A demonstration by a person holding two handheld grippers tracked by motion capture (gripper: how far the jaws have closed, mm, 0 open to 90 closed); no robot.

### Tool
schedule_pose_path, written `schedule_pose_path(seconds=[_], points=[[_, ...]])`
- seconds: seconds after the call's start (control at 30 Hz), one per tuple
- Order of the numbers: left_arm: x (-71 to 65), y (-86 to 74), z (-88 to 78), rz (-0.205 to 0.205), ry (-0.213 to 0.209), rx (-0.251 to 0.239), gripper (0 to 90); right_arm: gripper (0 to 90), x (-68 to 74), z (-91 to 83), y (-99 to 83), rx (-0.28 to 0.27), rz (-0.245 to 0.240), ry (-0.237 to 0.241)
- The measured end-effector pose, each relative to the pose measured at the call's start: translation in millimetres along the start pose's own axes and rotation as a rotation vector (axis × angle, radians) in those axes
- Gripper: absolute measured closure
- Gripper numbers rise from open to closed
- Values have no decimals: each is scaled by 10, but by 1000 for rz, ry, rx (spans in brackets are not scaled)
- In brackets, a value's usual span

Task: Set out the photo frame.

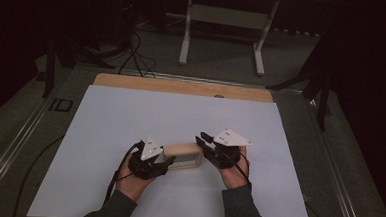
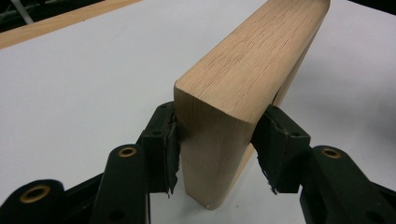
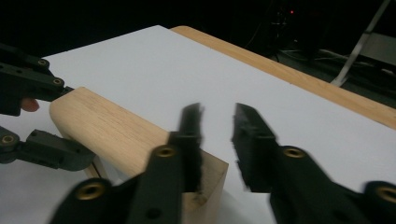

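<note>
A light wooden frame (image 1: pixel 181 150) stands on edge on the white sheet (image 1: pixel 180 113), between my two grippers. My left gripper (image 1: pixel 166 160) is shut on its left end. In the left gripper view both pads press the sides of the frame (image 2: pixel 247 70), with that gripper (image 2: pixel 217 154) astride its rounded end. My right gripper (image 1: pixel 204 138) hovers at the frame's right end, jaws apart. In the right gripper view its blurred jaws (image 3: pixel 218 126) stand open just above the near corner of the frame (image 3: pixel 112 128), with nothing between them. The left gripper's fingers (image 3: pixel 51 151) clasp the far end.
The white sheet covers most of a wooden tabletop whose bare far edge (image 1: pixel 182 86) shows. Beyond it stand the white legs of another table (image 1: pixel 223 20), with cables on the floor (image 1: pixel 133 55). Dark stands flank the table on both sides.
</note>
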State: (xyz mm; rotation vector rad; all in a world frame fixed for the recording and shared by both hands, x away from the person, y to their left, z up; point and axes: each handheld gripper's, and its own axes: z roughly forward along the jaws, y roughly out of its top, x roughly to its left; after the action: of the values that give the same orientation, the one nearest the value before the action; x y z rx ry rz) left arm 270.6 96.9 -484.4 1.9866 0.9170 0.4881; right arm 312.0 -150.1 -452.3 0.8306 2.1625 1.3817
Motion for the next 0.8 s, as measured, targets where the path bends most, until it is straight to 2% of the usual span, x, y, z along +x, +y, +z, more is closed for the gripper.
schedule_pose_path(seconds=[0.13,0.27,0.53,0.8], points=[[7,-2,-4,1,-3,0,520,609,6,-63,16,-4,-11,-1],[15,-3,-8,1,-6,1,523,504,9,-107,13,6,-17,20],[16,-6,-4,3,-10,3,526,418,-25,-126,-73,43,-13,109],[23,-7,-6,-5,-16,-1,525,371,-56,-56,-183,79,-10,186]])
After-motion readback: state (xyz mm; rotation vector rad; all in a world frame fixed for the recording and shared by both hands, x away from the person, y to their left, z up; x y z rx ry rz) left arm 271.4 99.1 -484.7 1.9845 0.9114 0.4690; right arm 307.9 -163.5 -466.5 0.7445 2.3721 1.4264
